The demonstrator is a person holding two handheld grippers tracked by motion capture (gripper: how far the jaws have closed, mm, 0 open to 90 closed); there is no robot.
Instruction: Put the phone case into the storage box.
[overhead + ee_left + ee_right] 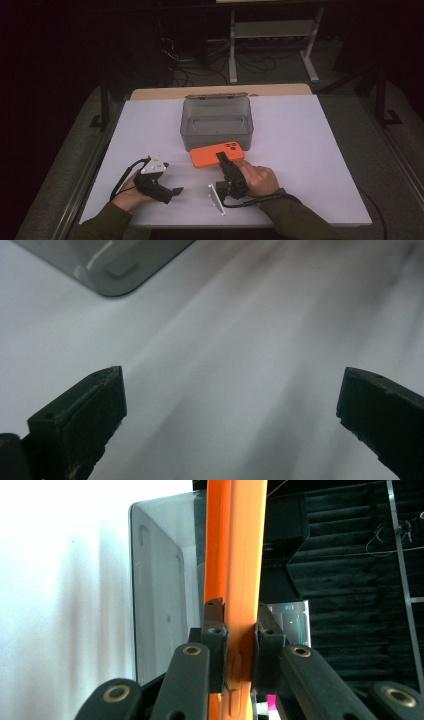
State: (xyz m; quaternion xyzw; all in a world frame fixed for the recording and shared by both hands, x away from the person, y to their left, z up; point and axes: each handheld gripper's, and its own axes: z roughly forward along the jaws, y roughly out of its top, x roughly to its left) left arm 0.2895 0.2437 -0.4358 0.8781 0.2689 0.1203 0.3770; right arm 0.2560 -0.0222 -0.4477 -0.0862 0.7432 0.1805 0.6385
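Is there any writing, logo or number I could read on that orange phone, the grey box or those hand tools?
None can be read.
Orange phone: plain back with camera lenses, no logo visible.
Grey box: no label.
Right gripper and left gripper: no markings.
Lit screen in the background: glowing marks, too small and blurred.

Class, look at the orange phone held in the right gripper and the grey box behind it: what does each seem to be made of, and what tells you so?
Orange phone: its outside looks like matte plastic or silicone, perhaps a case; the colour is even and without glare.

Grey box: probably smooth, translucent tinted plastic; the inner walls show through, and its rounded corner catches a highlight.
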